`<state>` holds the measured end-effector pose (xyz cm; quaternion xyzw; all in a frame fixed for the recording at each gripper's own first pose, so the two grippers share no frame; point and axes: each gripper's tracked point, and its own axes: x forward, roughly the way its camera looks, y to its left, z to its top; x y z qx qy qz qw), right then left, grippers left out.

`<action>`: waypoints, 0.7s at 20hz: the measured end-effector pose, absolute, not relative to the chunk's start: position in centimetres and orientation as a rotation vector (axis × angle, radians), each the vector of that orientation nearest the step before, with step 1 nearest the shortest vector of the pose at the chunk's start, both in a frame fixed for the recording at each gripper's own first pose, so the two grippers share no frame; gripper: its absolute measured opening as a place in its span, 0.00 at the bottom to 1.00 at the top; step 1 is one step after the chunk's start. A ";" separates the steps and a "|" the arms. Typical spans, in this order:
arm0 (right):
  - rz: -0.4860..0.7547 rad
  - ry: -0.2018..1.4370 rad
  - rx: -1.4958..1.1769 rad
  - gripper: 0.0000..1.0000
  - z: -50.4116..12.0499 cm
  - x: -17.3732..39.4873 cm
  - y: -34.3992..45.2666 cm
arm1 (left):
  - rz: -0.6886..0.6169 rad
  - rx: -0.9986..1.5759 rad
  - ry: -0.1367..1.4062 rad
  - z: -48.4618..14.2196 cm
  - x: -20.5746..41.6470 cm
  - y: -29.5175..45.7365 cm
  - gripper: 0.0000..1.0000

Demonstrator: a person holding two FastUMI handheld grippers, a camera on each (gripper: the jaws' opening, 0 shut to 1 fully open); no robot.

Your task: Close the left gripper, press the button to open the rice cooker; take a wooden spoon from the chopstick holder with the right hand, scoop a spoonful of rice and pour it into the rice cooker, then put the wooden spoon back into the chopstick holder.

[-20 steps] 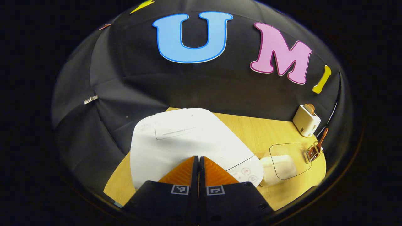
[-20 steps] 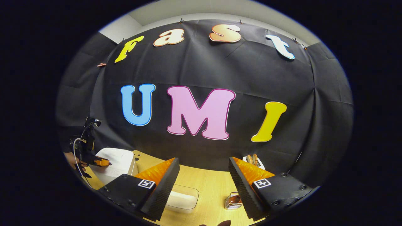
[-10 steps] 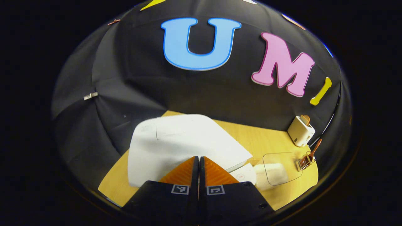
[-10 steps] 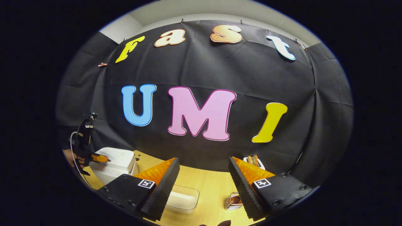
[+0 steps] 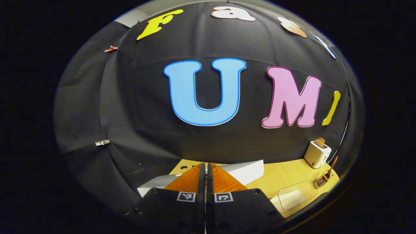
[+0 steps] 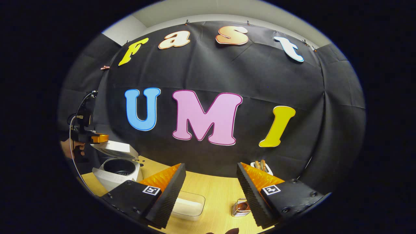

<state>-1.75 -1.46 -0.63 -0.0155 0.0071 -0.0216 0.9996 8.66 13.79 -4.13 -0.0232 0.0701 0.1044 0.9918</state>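
The cooker [image 6: 117, 170] is standing open at the left end of the desk [image 6: 217, 195], its lid [image 6: 113, 149] tilting up over the dark pot. In the right gripper view my left gripper [image 6: 97, 139] is hovering just above the lid's raised edge, with my hand [image 6: 73, 149] gripping it from behind; whether it is touching the lid I cannot tell. In the left gripper view its fingers [image 5: 195, 178] are pressing flat together with nothing between them, and the lid [image 5: 247, 170] is showing just past them. My right gripper [image 6: 211, 191] is hanging over the desk with its fingers spread wide and holding nothing. Below them a clear box of rice [image 6: 188, 206] is sitting, and beside it the holder [image 6: 241, 208]. In the left gripper view the spoon [image 5: 331, 165] is standing in the holder [image 5: 323, 180], near a toaster [image 5: 317, 154] at the desk's back.
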 end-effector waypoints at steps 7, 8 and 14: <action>-0.054 0.021 -0.022 0.97 -0.7 -2.0 -2.2 | 0.260 0.031 -0.017 0.6 8.4 15.3 0.08; -0.057 0.022 -0.020 0.97 -0.8 -2.0 -2.4 | 0.268 0.031 -0.039 1.0 8.2 15.3 0.08; -0.061 0.060 0.052 0.97 -2.7 -1.5 -4.3 | 0.248 0.024 -0.088 2.1 6.3 13.5 0.64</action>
